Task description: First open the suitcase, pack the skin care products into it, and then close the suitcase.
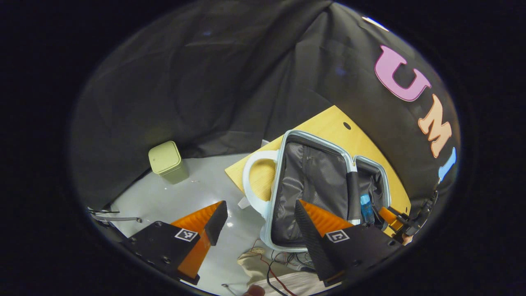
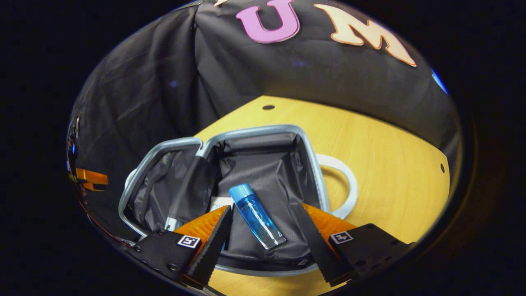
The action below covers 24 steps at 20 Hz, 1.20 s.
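Note:
The suitcase (image 2: 254,130) lies open on the wooden table (image 2: 390,164), both halves lined in dark grey. A blue skin care bottle (image 2: 257,216) lies flat in the right half, over a white item (image 2: 222,202). My right gripper (image 2: 262,210) hovers open just above that half, its fingers on either side of the bottle and apart from it. In the left gripper view the open suitcase (image 1: 312,185) is at centre right with the blue bottle (image 1: 365,207) in its far half. My left gripper (image 1: 259,211) is open and holds nothing, off the table's edge beside the suitcase.
A pale green bin (image 1: 166,161) stands on the grey floor by the cloth wall. The suitcase's white handle (image 1: 257,185) sticks out over the table edge. Cables (image 1: 275,267) trail on the floor below. Bare tabletop stretches to the right of the suitcase.

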Tool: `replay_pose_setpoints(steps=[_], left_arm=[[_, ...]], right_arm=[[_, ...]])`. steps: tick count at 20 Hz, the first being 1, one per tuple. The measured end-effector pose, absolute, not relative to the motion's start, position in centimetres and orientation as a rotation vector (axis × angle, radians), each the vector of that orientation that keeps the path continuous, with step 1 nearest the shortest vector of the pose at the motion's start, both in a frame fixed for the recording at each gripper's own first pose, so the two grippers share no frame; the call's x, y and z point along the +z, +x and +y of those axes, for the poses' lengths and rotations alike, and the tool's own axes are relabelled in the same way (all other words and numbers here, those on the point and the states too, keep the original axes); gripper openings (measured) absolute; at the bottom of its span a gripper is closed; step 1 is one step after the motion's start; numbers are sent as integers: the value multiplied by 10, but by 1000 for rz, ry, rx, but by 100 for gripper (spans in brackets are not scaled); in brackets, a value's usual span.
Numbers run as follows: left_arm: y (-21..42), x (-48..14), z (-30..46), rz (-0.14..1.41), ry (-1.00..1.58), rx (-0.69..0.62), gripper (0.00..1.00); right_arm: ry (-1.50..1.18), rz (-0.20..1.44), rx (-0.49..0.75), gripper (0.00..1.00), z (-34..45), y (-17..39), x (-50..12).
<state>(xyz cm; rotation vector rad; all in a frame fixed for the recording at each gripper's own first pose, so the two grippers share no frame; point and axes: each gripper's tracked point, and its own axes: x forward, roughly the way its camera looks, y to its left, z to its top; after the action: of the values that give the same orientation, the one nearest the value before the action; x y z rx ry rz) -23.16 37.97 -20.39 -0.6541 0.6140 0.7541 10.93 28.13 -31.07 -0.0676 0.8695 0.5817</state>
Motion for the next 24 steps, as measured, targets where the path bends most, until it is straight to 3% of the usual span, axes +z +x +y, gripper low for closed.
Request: replay_pose_setpoints(steps=[4,5,7,11,15,18,19,20,21,23,24], left_arm=[[-219,-223,403,538,-745,739,96],[-218,-232,408,533,-767,735,96],[-219,-249,417,546,-801,738,92],[-211,-267,426,543,-880,727,95],[-194,-281,422,535,-979,663,84],[-184,-291,420,527,-1059,645,61],[-183,-296,422,528,-1072,649,60],[-182,-298,422,531,-1093,650,31],[-180,-300,422,525,-1112,650,25],[-179,-298,423,513,-1132,646,0],[-178,-297,423,499,-1133,641,8]], right_arm=[[-8,773,507,94,251,120,-266],[-5,741,479,98,239,124,-254],[14,684,423,94,216,127,-227],[32,586,311,98,163,128,-183],[-3,527,193,98,106,130,-155],[19,493,133,98,79,122,-132],[20,479,121,98,71,119,-124],[3,469,105,98,63,116,-120],[-22,471,89,98,53,110,-120],[-64,479,73,98,43,102,-121],[-75,480,66,98,39,99,-121]])
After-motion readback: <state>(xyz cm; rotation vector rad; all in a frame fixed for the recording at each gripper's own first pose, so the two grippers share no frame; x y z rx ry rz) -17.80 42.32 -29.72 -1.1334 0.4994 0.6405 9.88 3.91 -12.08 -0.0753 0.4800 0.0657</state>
